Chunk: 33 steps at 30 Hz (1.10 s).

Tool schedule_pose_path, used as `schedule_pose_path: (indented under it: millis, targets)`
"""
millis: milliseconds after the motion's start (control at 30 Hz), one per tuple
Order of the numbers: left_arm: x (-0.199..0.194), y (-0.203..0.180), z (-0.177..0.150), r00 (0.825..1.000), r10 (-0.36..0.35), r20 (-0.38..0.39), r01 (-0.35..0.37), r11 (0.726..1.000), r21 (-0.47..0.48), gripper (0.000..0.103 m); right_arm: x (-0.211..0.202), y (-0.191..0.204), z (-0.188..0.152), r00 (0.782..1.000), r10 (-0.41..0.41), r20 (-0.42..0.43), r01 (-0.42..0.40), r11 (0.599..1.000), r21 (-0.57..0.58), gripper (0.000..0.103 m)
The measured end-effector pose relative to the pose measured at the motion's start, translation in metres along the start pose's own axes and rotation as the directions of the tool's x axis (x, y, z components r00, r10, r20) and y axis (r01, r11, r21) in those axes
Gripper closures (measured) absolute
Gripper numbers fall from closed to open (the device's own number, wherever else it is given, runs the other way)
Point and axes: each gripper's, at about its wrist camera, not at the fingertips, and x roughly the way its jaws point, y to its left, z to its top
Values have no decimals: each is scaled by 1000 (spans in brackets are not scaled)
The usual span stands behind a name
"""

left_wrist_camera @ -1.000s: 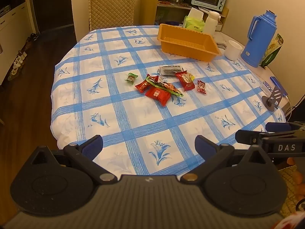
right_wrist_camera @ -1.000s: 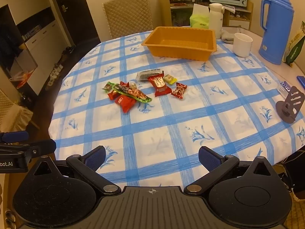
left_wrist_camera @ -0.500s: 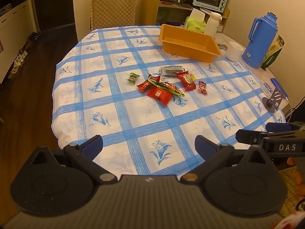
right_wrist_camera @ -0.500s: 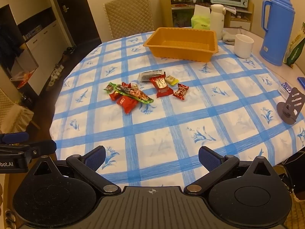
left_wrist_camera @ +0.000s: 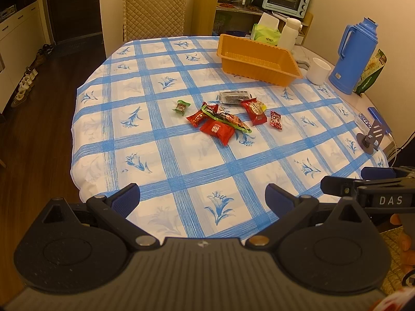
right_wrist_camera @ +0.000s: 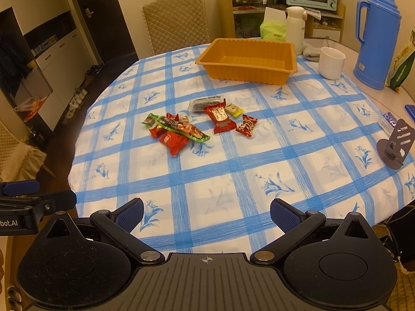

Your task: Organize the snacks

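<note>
Several wrapped snacks lie in a loose pile (left_wrist_camera: pixel 225 119) mid-table on the blue-checked cloth, also in the right wrist view (right_wrist_camera: pixel 192 127). They include red packets (left_wrist_camera: pixel 217 130), a long green packet (right_wrist_camera: pixel 181 128), a dark packet (left_wrist_camera: pixel 233 96) and a small green candy (left_wrist_camera: pixel 181 106). An empty orange tray (left_wrist_camera: pixel 256 61) (right_wrist_camera: pixel 249 61) stands behind them. My left gripper (left_wrist_camera: pixel 202 197) is open and empty above the near table edge. My right gripper (right_wrist_camera: pixel 206 213) is open and empty, beside it.
A blue thermos (right_wrist_camera: pixel 377 36), white cup (right_wrist_camera: pixel 331 62), white bottle and tissue pack stand behind the tray at the back right. A grey phone stand (right_wrist_camera: pixel 395 143) sits at the right edge. A quilted chair (left_wrist_camera: pixel 154 11) is at the far side. Dark floor lies left.
Both grippers have drawn back slightly from the table and lifted a little; the snacks look a bit farther away. Jaws stay open.
</note>
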Motion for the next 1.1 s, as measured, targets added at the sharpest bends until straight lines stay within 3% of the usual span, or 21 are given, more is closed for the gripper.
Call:
schedule_pose_path:
  millis: [1100]
  targets:
    - [1, 3, 0, 1000, -4, 5, 4, 1000, 2, 0, -1, 2, 1, 1000, -1, 5, 1, 1000, 2, 0]
